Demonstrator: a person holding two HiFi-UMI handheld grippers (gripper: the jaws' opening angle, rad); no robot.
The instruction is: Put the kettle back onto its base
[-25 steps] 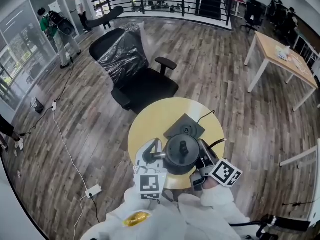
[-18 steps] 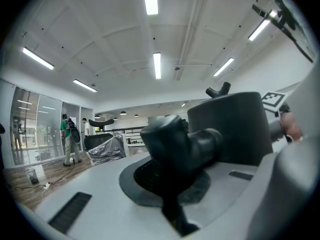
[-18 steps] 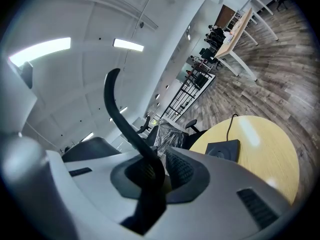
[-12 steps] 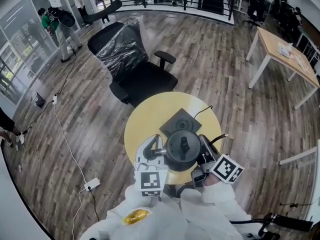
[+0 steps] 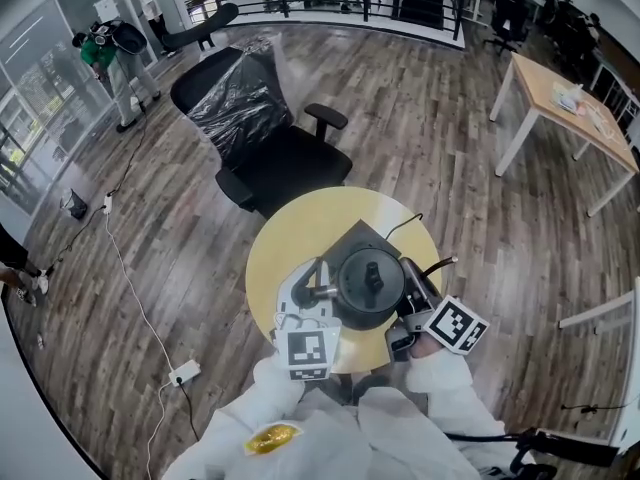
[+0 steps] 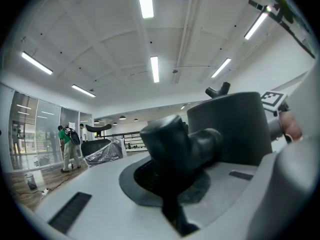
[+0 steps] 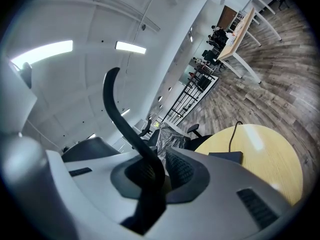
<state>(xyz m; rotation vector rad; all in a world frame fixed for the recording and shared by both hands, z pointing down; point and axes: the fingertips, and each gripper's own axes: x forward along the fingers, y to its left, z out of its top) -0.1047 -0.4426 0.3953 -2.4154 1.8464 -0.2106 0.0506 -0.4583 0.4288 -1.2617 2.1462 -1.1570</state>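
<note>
A black kettle (image 5: 370, 286) hangs over the round yellow table (image 5: 285, 243), held between both grippers. Its body covers the near part of the flat black square base (image 5: 352, 238). My left gripper (image 5: 318, 293) is shut on the kettle's spout (image 6: 175, 139), and the kettle's dark body (image 6: 235, 129) fills the right of the left gripper view. My right gripper (image 5: 412, 290) is shut on the thin curved handle (image 7: 122, 119). In the right gripper view the base (image 7: 226, 157) lies ahead on the table (image 7: 270, 169). Whether the kettle touches the base is hidden.
The base's cord (image 5: 405, 226) runs off the table's far right edge. A black office chair (image 5: 270, 138) with a plastic-wrapped back stands just beyond the table. A wooden desk (image 5: 565, 98) is far right, and people (image 5: 110, 53) stand far left. A power strip (image 5: 182, 374) lies on the floor.
Both grippers have carried the kettle away from the person and toward the base. The kettle now overlaps the base, where before it hung nearer the table's front edge.
</note>
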